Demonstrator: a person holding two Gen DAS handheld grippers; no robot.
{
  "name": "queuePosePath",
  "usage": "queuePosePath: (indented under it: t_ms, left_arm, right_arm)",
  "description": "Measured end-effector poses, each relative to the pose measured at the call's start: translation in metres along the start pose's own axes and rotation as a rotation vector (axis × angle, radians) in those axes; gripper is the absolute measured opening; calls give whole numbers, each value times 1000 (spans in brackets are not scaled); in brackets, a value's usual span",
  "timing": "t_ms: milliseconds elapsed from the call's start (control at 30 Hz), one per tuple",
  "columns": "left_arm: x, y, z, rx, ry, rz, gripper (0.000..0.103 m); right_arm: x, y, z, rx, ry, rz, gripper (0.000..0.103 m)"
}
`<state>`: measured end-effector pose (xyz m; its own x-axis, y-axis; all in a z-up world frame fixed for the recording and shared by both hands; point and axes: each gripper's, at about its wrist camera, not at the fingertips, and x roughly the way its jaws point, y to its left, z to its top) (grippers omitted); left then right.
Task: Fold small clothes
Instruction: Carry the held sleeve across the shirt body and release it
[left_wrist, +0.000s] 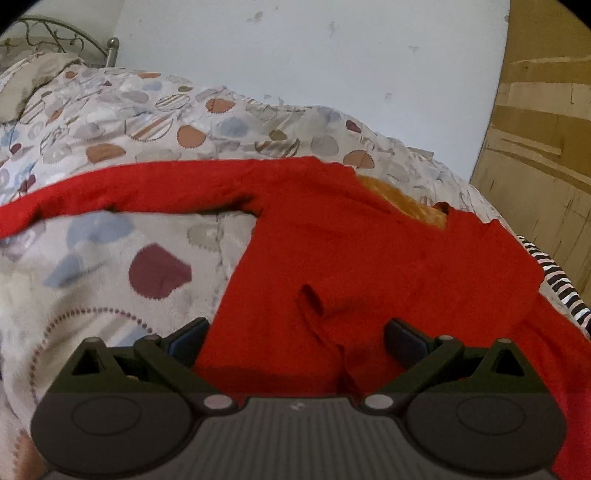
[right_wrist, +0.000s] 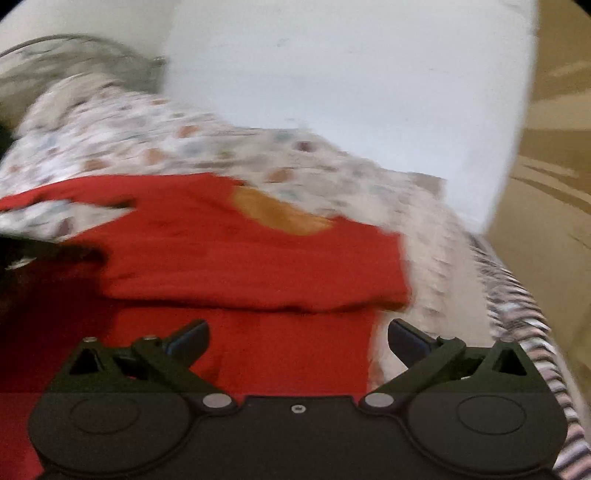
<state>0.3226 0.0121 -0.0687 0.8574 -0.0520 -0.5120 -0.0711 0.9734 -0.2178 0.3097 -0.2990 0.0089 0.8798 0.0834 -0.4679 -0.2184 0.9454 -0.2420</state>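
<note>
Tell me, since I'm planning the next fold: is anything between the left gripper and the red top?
Nothing visible. The left gripper is open directly over the red top, which lies flat on the patterned quilt, with only cloth between its fingers.

— How many pieces of clothing are we looking at?

— One is lying there: a single red top (left_wrist: 362, 258), with one sleeve (left_wrist: 129, 188) stretching out across the bedding.

— And the bedding itself?

— One patterned quilt (left_wrist: 122, 122) is covering the bed, and one striped cloth (left_wrist: 565, 291) is peeking out at its edge.

— Any tools showing?

— Two grippers are showing, one per camera: the left gripper (left_wrist: 295, 338) and the right gripper (right_wrist: 297, 338), each spreading two fingers wide.

— Anything else standing around?

— One metal bed frame (left_wrist: 55, 37) and one cardboard box (left_wrist: 543, 147) are sitting in the background.
</note>
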Motion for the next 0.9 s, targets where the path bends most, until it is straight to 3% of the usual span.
queuePosePath:
  t_ms: [133, 267, 333, 433, 533, 567, 600, 667, 733, 833, 900]
  left_arm:
    - [-3, 2, -4, -13, -7, -9, 103]
    - [-3, 5, -4, -24, -15, -20, 102]
    - [-3, 6, -4, -33, -15, -27, 102]
    - [-3, 7, -4, -37, -17, -28, 102]
    - [-3, 7, -4, -35, -21, -27, 102]
    - [-3, 7, -4, -36, -21, -28, 102]
    - [-3, 7, -5, -37, -21, -30, 102]
    - [-3, 6, -5, -35, -20, -27, 102]
    - [-3, 6, -5, -36, -21, -28, 102]
    - [-4, 7, -5, -44, -23, -38, 102]
    - [-3, 7, -5, -45, -23, -38, 102]
  right_arm:
    - [34, -25, 1, 2, 18, -204, 99]
    - [91, -40, 7, -55, 78, -285, 72]
    - [117, -41, 11, -98, 113, -268, 64]
    - [139, -34, 13, -175, 113, -215, 63]
    - [146, -19, 15, -274, 67, -258, 61]
    - [144, -17, 16, -277, 39, -268, 49]
    - [143, -18, 18, -266, 19, -264, 31]
    - [142, -22, 20, -238, 14, -243, 11]
    - [139, -27, 21, -208, 25, -246, 8]
    - [139, -59, 16, 22, 86, -233, 6]
    - [145, -69, 9, 100, 130, -213, 5]
